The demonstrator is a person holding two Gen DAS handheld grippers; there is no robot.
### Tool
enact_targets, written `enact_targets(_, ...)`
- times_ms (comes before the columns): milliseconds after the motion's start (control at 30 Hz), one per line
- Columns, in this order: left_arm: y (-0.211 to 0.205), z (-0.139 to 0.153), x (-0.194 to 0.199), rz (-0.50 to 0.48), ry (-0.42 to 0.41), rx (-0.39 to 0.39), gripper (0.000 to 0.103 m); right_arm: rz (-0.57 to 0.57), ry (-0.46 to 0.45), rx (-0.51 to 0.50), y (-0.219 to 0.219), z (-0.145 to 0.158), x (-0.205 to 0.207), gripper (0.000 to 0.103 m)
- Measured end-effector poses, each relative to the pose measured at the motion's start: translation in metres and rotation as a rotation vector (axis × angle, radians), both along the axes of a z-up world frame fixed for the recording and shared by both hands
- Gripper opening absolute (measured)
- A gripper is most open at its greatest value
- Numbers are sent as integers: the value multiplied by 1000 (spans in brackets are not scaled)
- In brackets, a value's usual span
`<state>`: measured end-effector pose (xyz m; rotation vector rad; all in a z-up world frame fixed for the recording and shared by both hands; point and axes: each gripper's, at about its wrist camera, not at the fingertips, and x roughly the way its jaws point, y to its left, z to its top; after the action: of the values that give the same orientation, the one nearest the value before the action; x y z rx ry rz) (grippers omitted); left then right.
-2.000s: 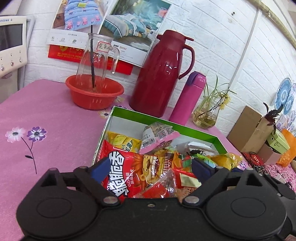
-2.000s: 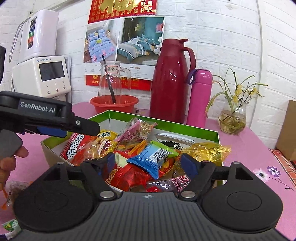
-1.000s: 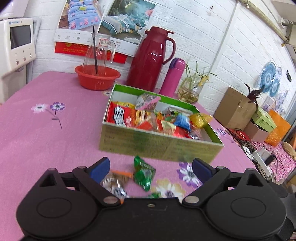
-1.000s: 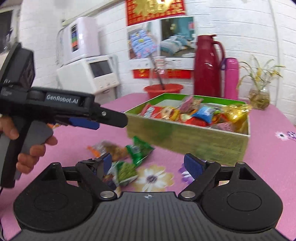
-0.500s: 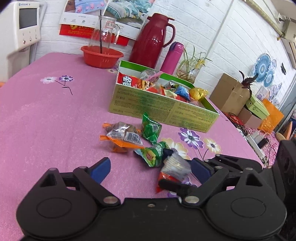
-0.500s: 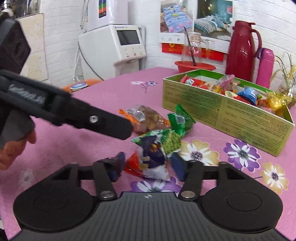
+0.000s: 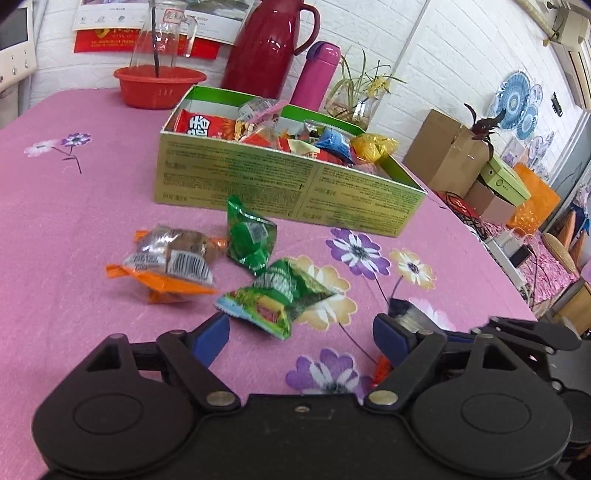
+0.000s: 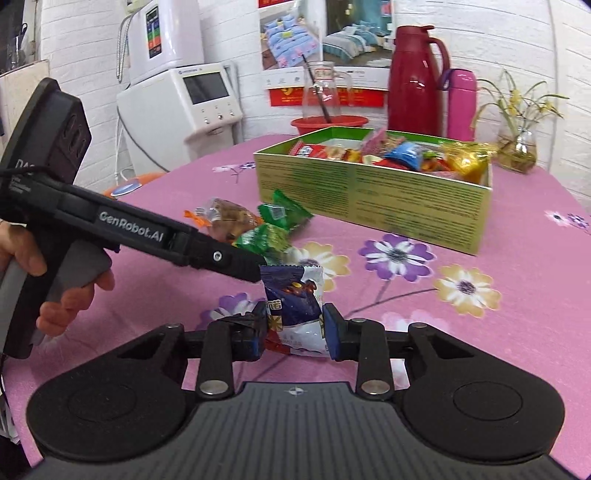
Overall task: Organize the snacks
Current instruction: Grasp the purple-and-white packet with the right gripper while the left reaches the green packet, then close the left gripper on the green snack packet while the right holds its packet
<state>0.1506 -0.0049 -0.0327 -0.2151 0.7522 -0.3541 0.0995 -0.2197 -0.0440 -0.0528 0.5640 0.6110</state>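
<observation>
Right wrist view: right claw (image 8: 294, 328) is clamped on a dark blue and white snack packet (image 8: 293, 306), both pads pressing its sides, packet upright and lifted just above the counter (image 8: 498, 339). Left claw (image 8: 251, 267) comes in from the left side, black body marked GenRobot.AI, its tip touching or just beside the packet's top left corner; cannot tell which. Person's left hand (image 8: 55, 280) wraps the grip.

Left wrist view: left claw (image 7: 301, 332) is spread wide, nothing between the blue pads. Green snack packet (image 7: 277, 295) lies on the counter (image 7: 55, 221) just ahead of the pads, second green packet (image 7: 249, 236) tilted behind it, orange-edged clear packet (image 7: 173, 260) with a barcode to their left. All three are close together, in front of the box. Blurred bit of the blue packet shows just beyond the right pad.

Green cardboard box (image 7: 280, 184) sits further back on the counter, filled with mixed snacks: red bag (image 7: 203, 125), blue packet (image 7: 334, 142), yellow wrapper (image 7: 373, 146). Behind it: red thermos jug (image 7: 269, 44), pink flask (image 7: 314, 74), red bowl (image 7: 159, 86) with a glass pitcher (image 7: 162, 33) in it, glass vase with plant (image 7: 354, 99).
</observation>
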Motion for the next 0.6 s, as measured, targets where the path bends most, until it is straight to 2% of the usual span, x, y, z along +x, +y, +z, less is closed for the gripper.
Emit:
enact_targets(167, -9, 0, 18, 7, -10, 29, 89, -33, 7, 18, -12, -2, 4, 56)
enact_targets(267, -17, -2, 27, 3, -22, 78, 89, -44, 0, 16, -12, -2, 4, 58)
enact_targets(300, -18, -4, 28, 0, -23, 91, 80, -45, -5, 12, -12, -2, 5, 58)
enact_targets(333, -18, -5, 29, -7, -24, 106, 56, -46, -7, 8, -11, -2, 5, 59)
enact_targets(400, -19, -6, 26, -21, -38, 136, 55, -45, -10, 1, -10, -3, 5, 61)
enact_targets(433, -19, -7, 24, -27, -43, 149, 52, -44, -9, -1, -10, -3, 6, 64)
enact_targets(500, -19, -7, 21, -34, -46, 149, 50, -47, -6, -9, -8, -4, 8, 70)
enact_targets(567, -19, -7, 18, -44, -43, 139, 53, -45, -3, -19, -7, -6, 10, 77)
enact_targets(600, -20, -7, 17, -51, -43, 135, 58, -45, 0, -26, -5, -6, 11, 85)
